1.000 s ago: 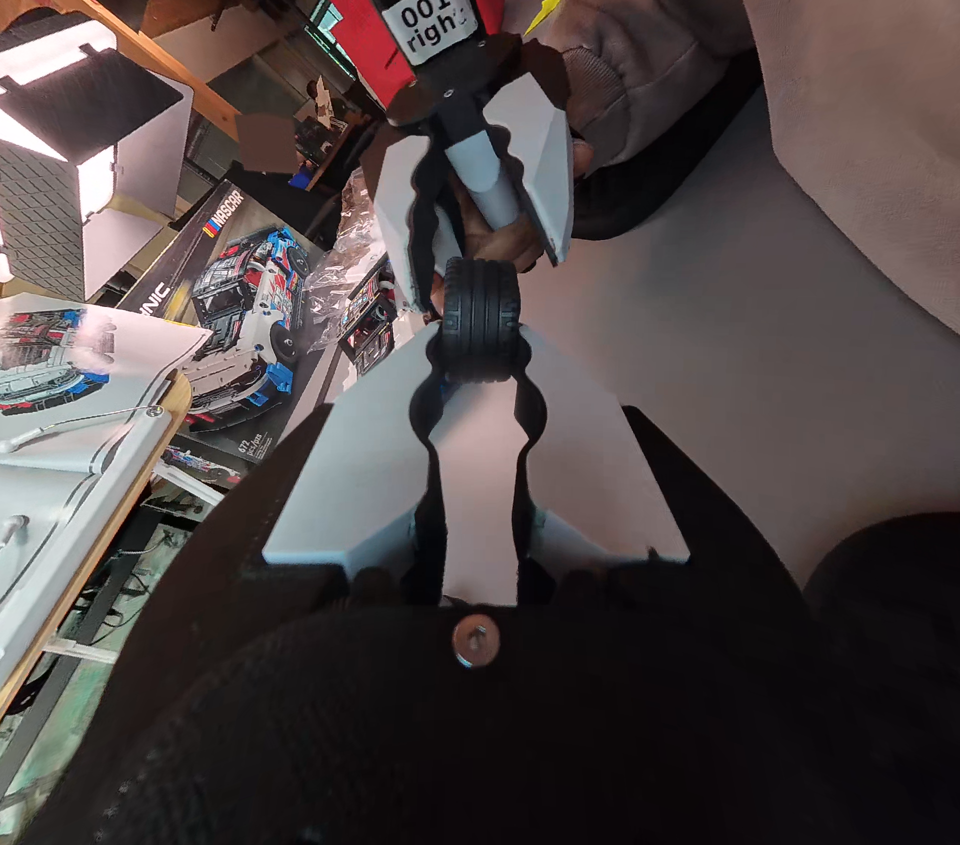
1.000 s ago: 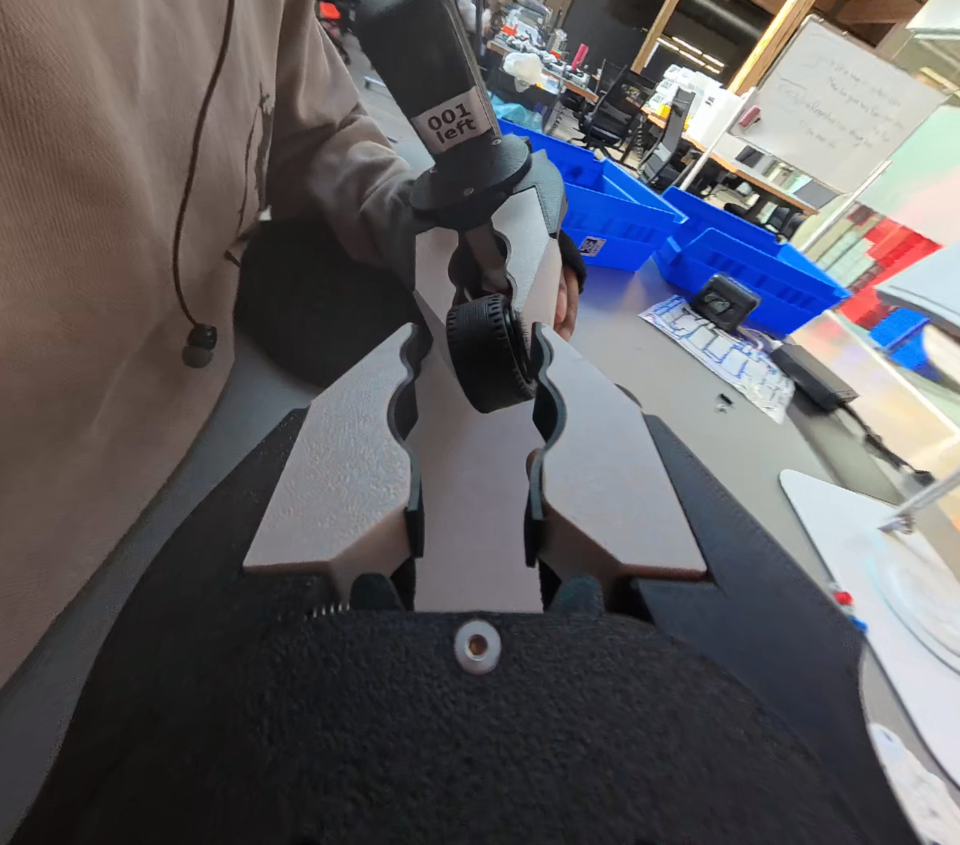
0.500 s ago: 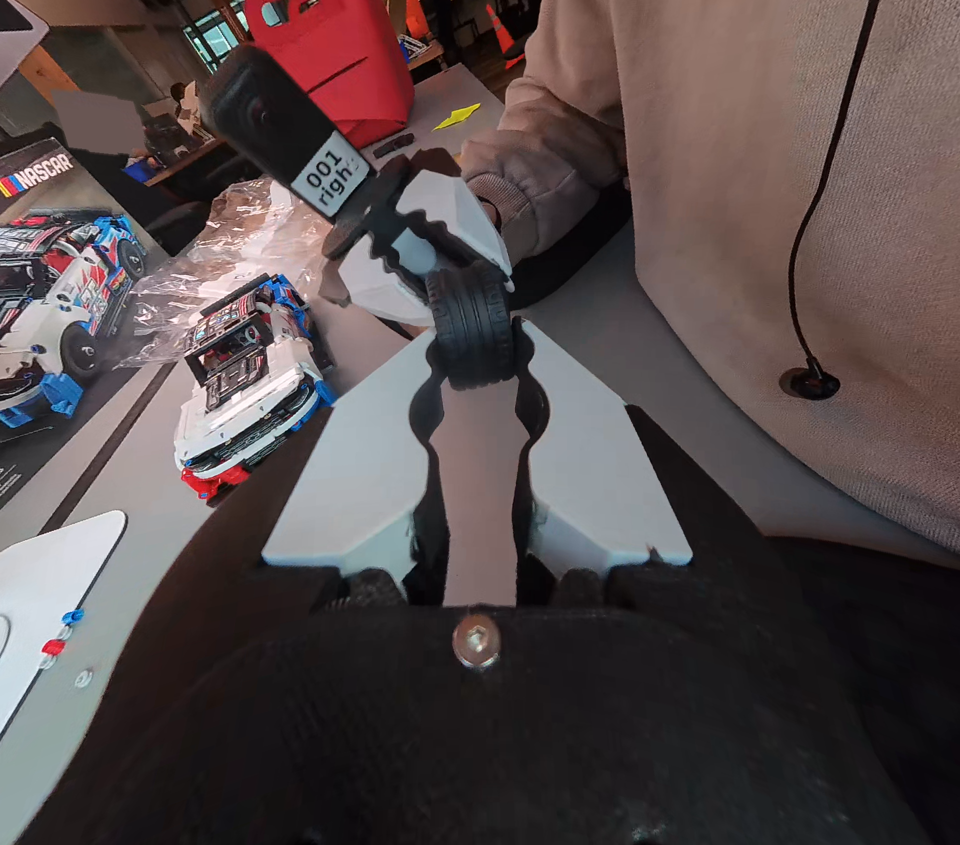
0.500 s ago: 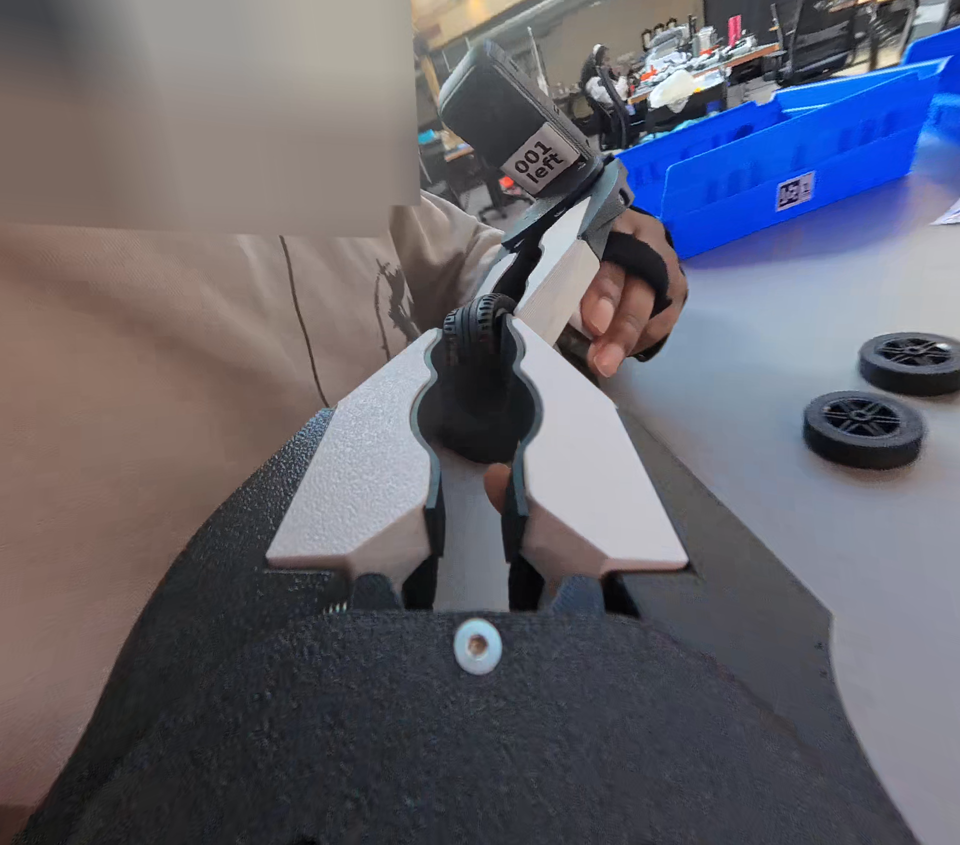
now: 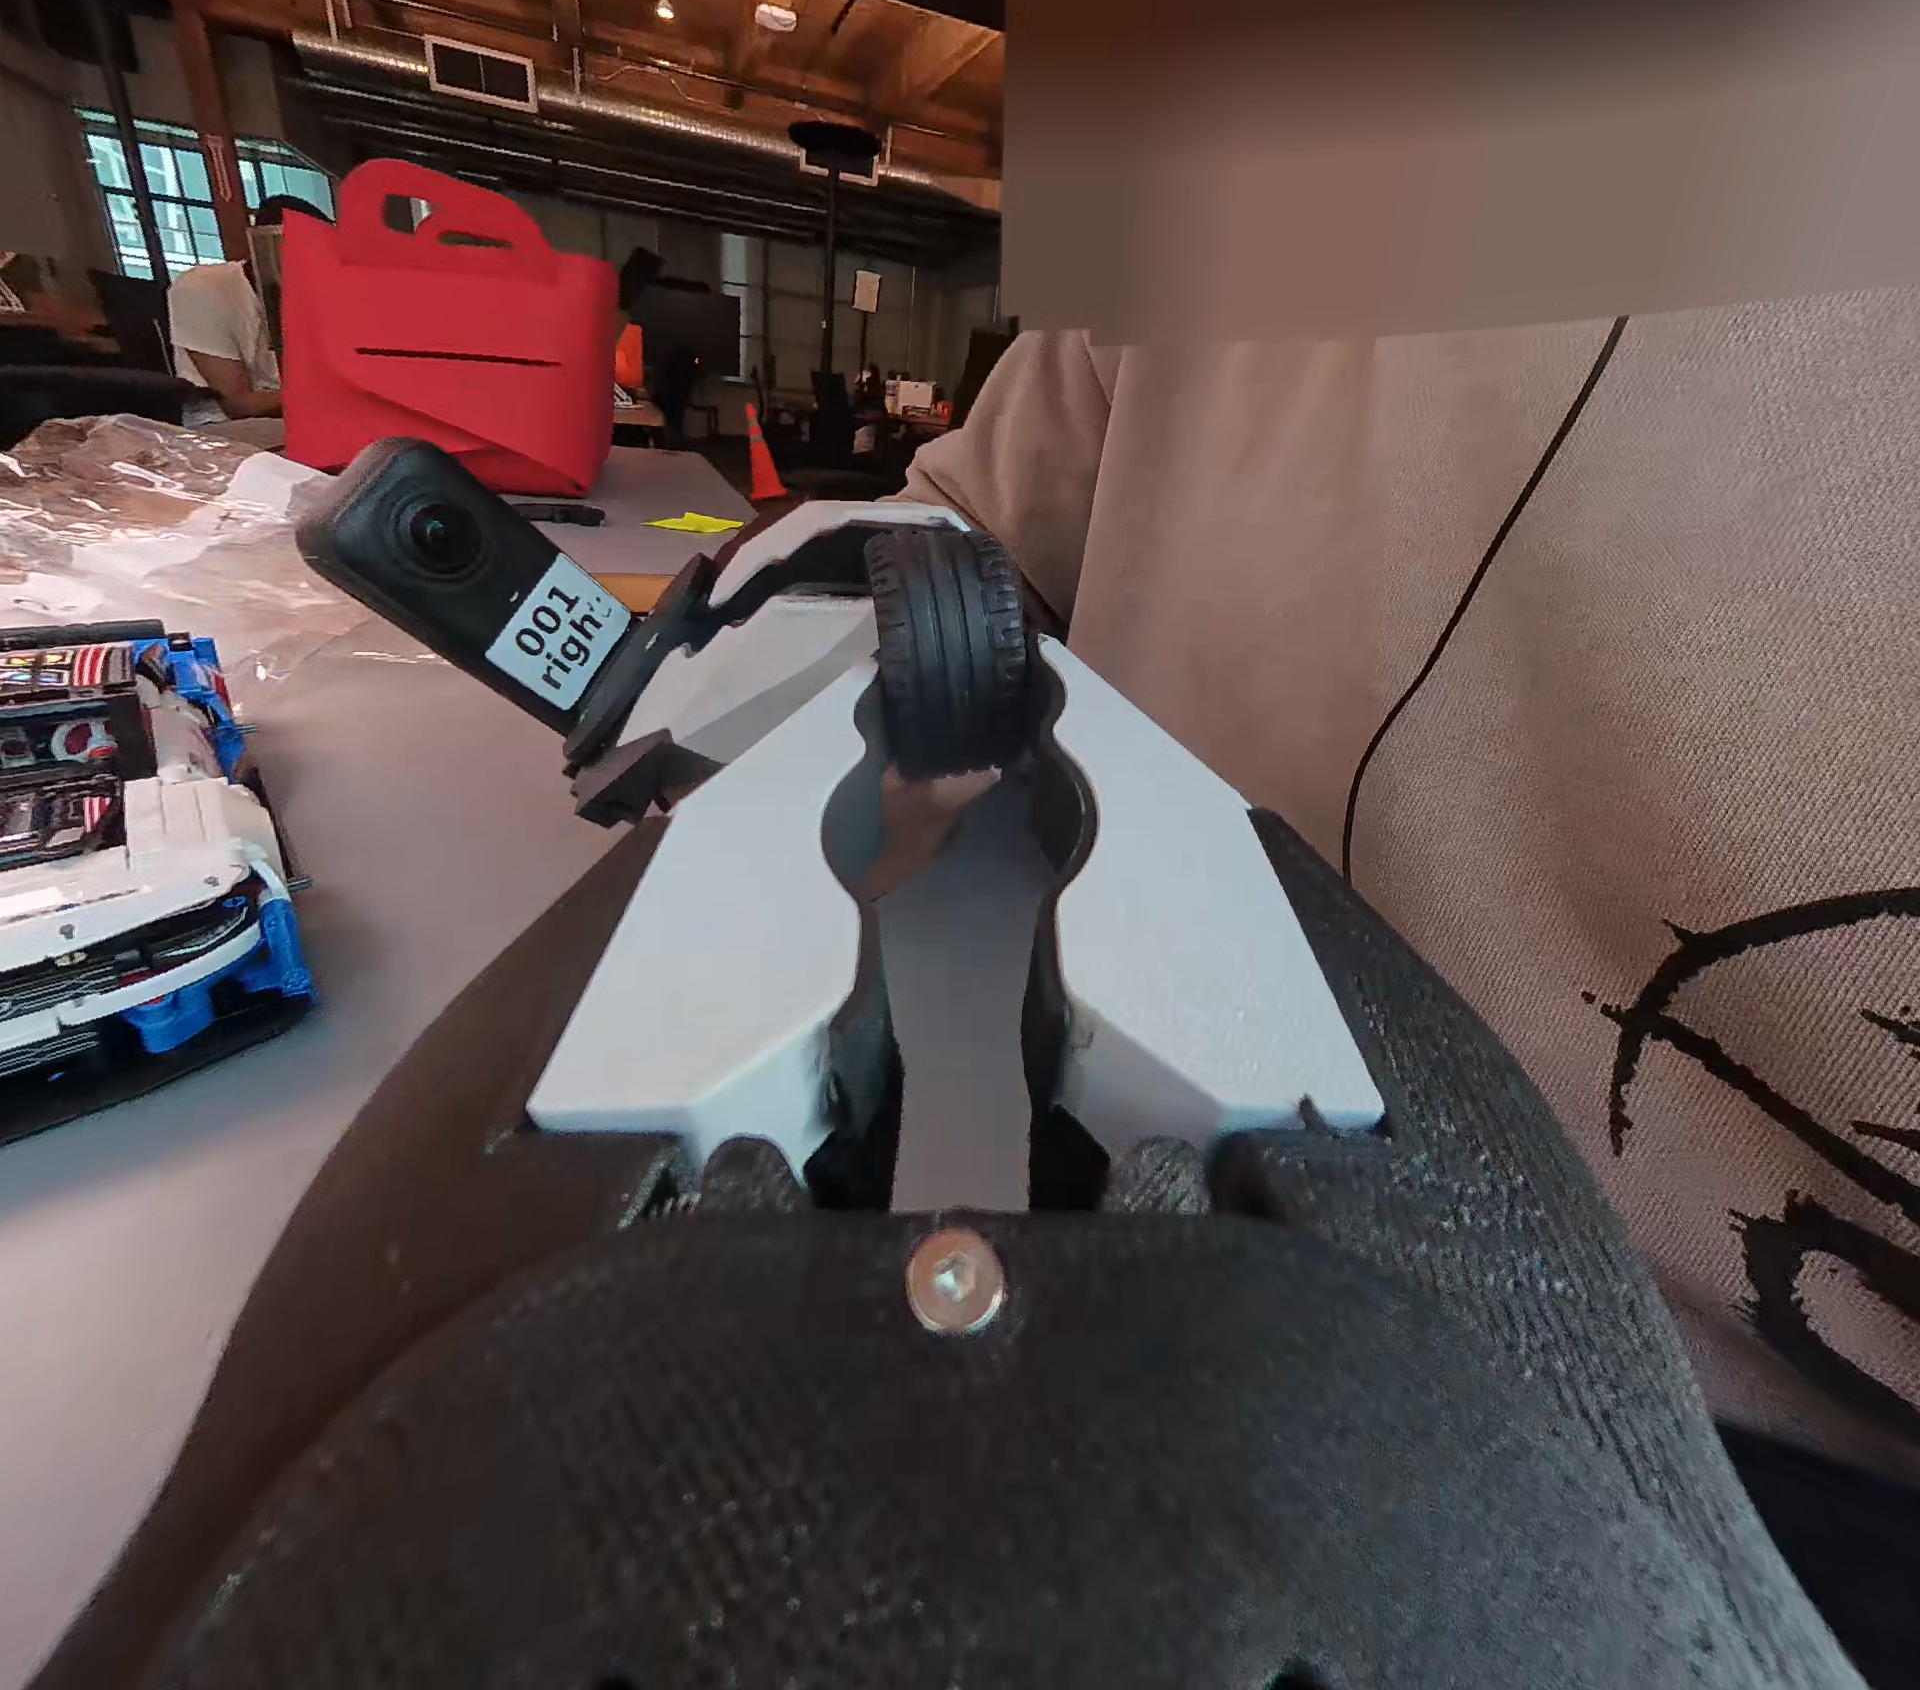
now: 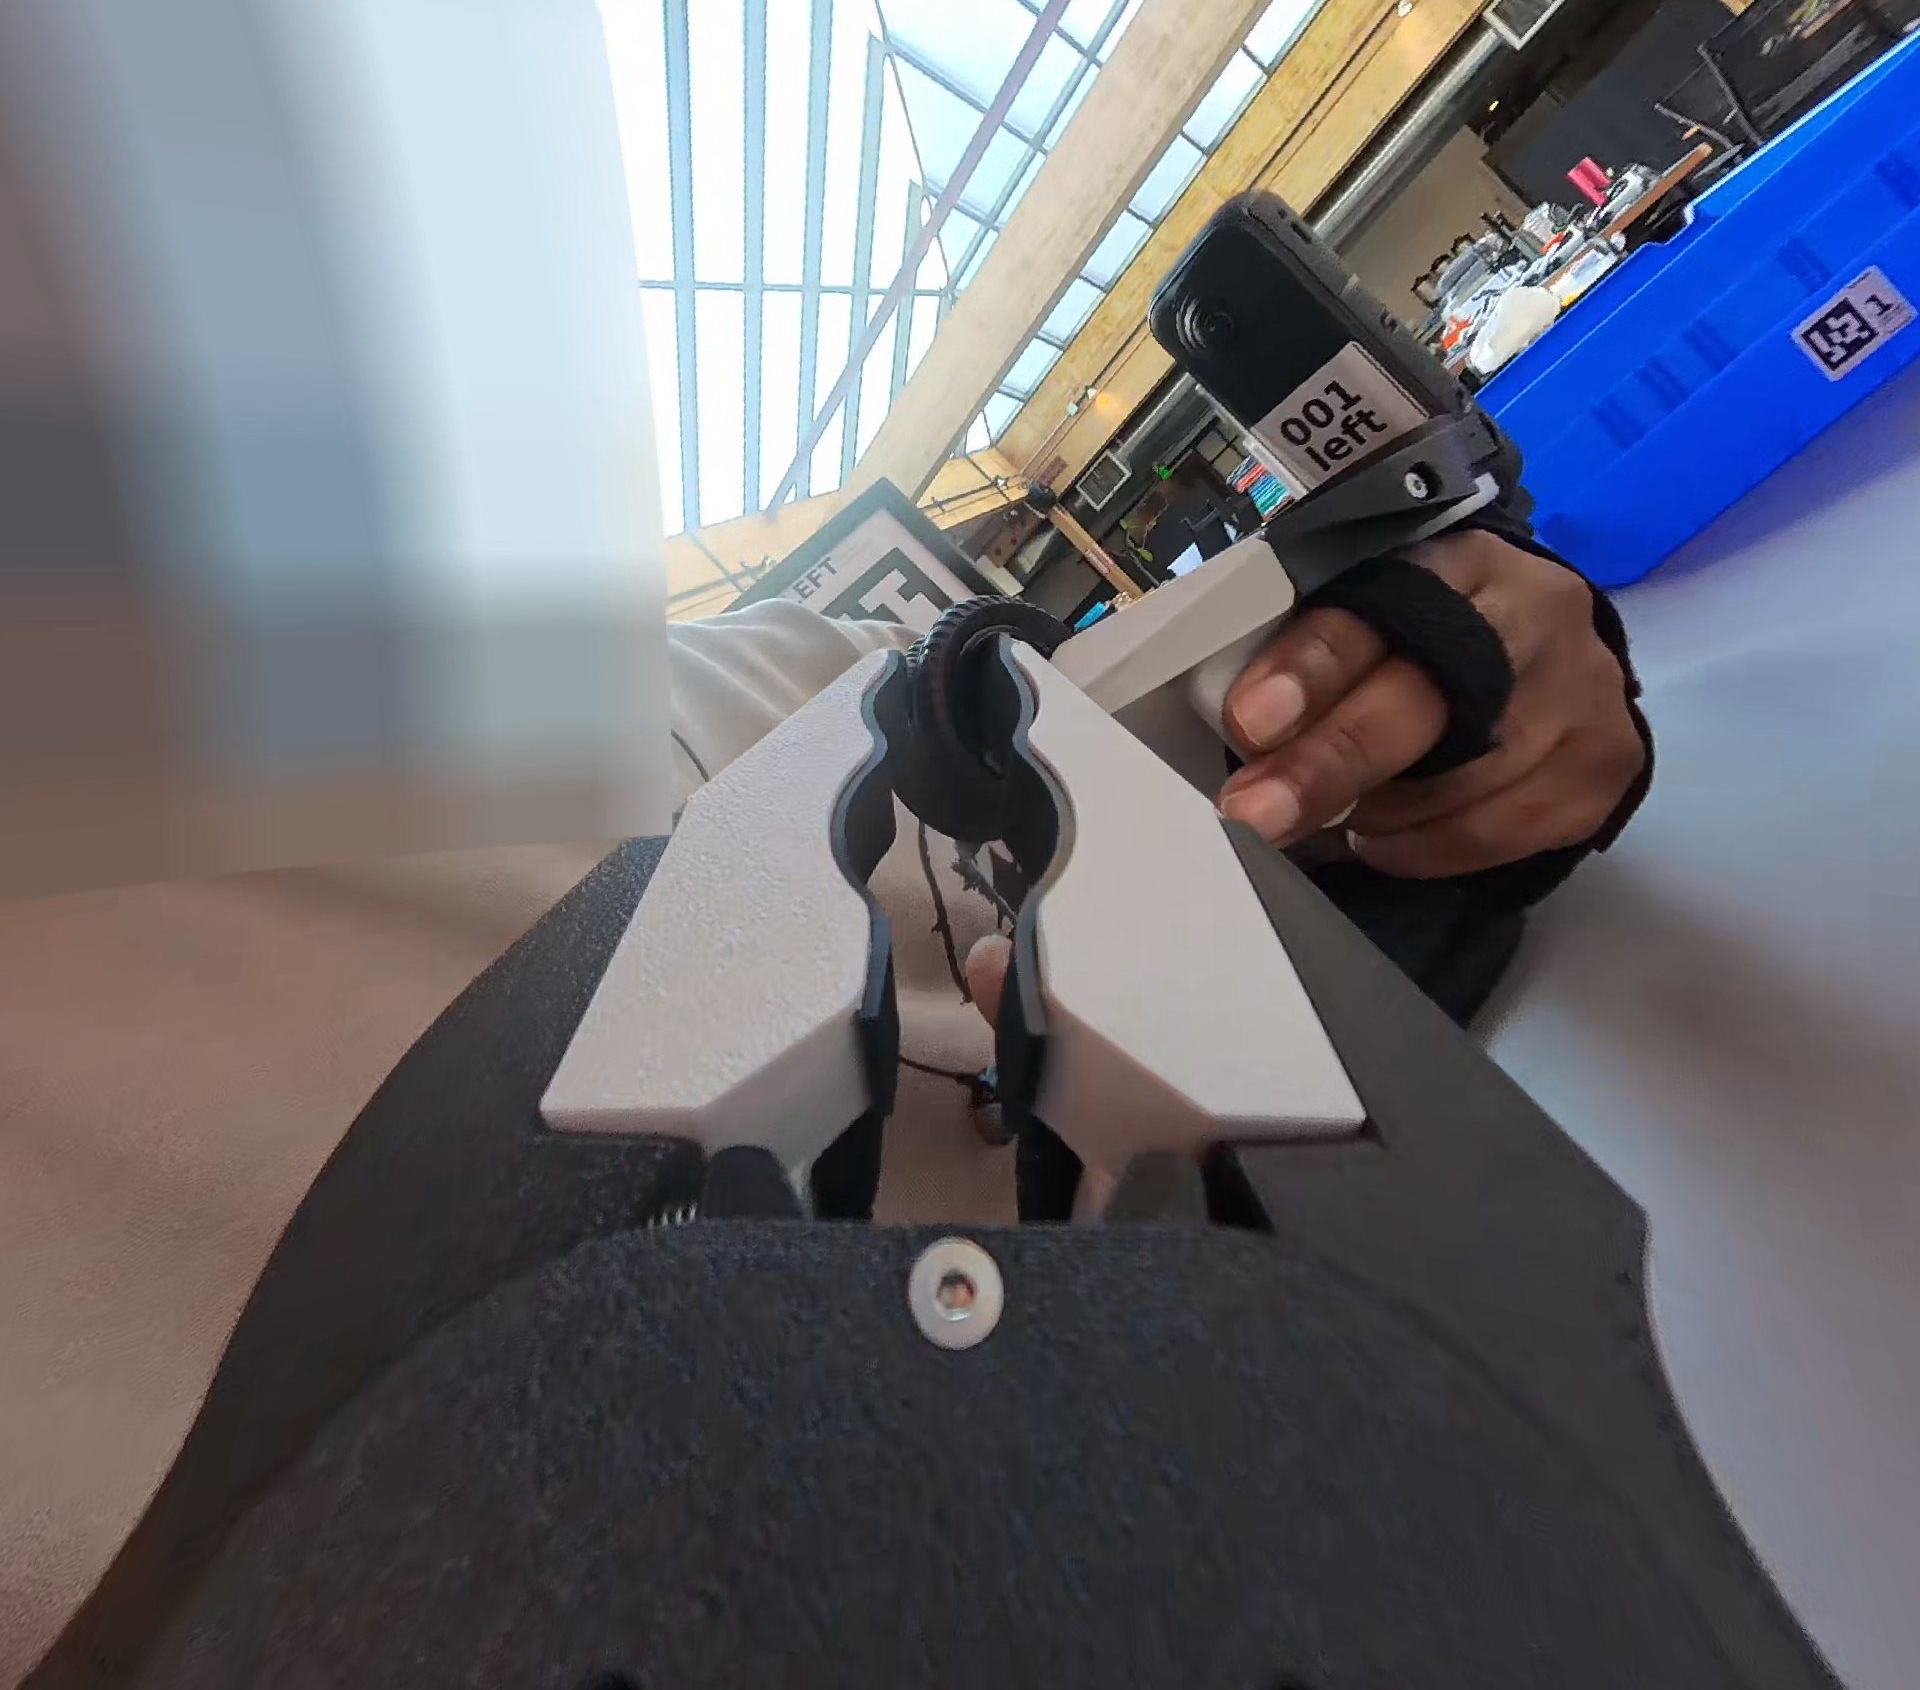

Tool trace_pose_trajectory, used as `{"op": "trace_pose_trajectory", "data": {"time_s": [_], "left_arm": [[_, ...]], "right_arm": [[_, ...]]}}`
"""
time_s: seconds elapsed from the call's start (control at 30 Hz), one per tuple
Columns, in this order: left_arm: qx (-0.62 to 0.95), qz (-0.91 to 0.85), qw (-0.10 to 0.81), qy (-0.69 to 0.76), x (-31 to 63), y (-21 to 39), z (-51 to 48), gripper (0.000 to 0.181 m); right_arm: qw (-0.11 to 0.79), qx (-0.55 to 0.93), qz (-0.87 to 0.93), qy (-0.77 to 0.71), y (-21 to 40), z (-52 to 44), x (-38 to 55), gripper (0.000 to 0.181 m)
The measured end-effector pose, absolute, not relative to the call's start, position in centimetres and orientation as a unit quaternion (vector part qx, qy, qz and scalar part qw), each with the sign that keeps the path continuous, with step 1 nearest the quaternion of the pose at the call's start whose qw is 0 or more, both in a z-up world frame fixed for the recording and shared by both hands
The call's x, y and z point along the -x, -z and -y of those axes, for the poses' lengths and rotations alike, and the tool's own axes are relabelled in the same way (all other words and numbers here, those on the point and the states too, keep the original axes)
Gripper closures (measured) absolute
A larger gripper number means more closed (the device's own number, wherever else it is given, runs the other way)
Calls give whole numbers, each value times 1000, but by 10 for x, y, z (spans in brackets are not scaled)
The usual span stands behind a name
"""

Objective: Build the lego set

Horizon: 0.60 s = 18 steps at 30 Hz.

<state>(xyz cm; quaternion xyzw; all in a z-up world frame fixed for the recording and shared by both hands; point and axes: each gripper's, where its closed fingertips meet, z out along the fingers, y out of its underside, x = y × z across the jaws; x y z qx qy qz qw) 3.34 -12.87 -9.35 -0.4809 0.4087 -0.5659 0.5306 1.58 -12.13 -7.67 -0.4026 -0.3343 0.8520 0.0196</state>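
Both grippers on one black tyre (image 5: 951, 653)
Left gripper (image 5: 956, 684) and right gripper (image 6: 961, 674) each clench it, centre frame, above the surface (image 5: 436, 809).

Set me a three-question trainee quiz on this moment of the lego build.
1. True or false: the left tongs are empty.
2. Where is the lego car? A: standing on the table. B: inside a blue bin. C: held in the tongs.
3. Fill in: the bag at the far end of the table is ___.

Key: 1 false, they are shut on a black tyre. 2 A. 3 red.
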Motion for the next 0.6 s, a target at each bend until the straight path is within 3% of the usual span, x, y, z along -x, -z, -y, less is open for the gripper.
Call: {"op": "trace_pose_trajectory", "data": {"time_s": [0.2,0.43,0.6], "left_arm": [[495,-332,515,616,-30,80,122,160],[572,-292,487,592,-33,82,120,160],[568,-318,502,570,-43,58,136,160]], "right_arm": [[79,435,293,-848,65,114,-12,168],[283,489,528,-634,75,119,-12,158],[233,501,476,-684,47,134,-21,160]]}}
